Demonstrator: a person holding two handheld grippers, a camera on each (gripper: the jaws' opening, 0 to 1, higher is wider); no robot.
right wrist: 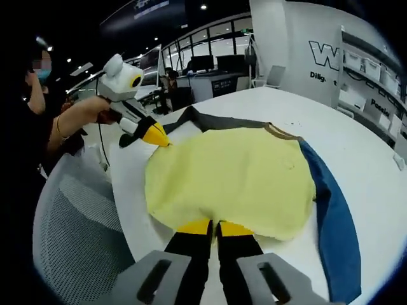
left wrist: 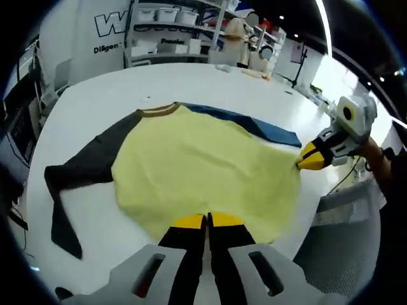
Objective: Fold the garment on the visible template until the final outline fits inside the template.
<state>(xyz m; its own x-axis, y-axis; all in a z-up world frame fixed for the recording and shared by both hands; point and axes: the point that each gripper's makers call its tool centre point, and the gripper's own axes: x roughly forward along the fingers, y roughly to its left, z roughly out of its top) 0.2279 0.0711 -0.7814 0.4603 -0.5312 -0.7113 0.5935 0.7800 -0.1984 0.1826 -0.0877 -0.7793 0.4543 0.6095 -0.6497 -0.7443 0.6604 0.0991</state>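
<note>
Both claws grip the hem of the garment (left wrist: 197, 171): the left claw (left wrist: 207, 220) has its yellow tips pressed together on the yellow cloth at one lower corner, and the right claw (right wrist: 215, 227) is pinched in the same way on the hem at the other corner; each also appears in the other's view as a white tool with yellow tips at the cloth's edge. The garment lies flat on the white counter (left wrist: 89, 101), yellow body spread wide, collar (left wrist: 159, 111) pointing away from the hem, a dark sleeve (left wrist: 76, 171) trailing off on one side and a blue sleeve (right wrist: 334, 229) on the other. I cannot make out a template outline under or around the cloth. The hem sits close to the counter's rim, beside a mesh chair back (right wrist: 76, 235), so a pull toward the person could drag the cloth over the edge. If the two claws lift unevenly, the fold line would likely skew and the outline overrun the template. Either pinch might have caught only one layer, letting the back sag. A loose sleeve could bunch under the fold. Count: one garment, two sleeves, two claws, one counter, one chair back.
</note>
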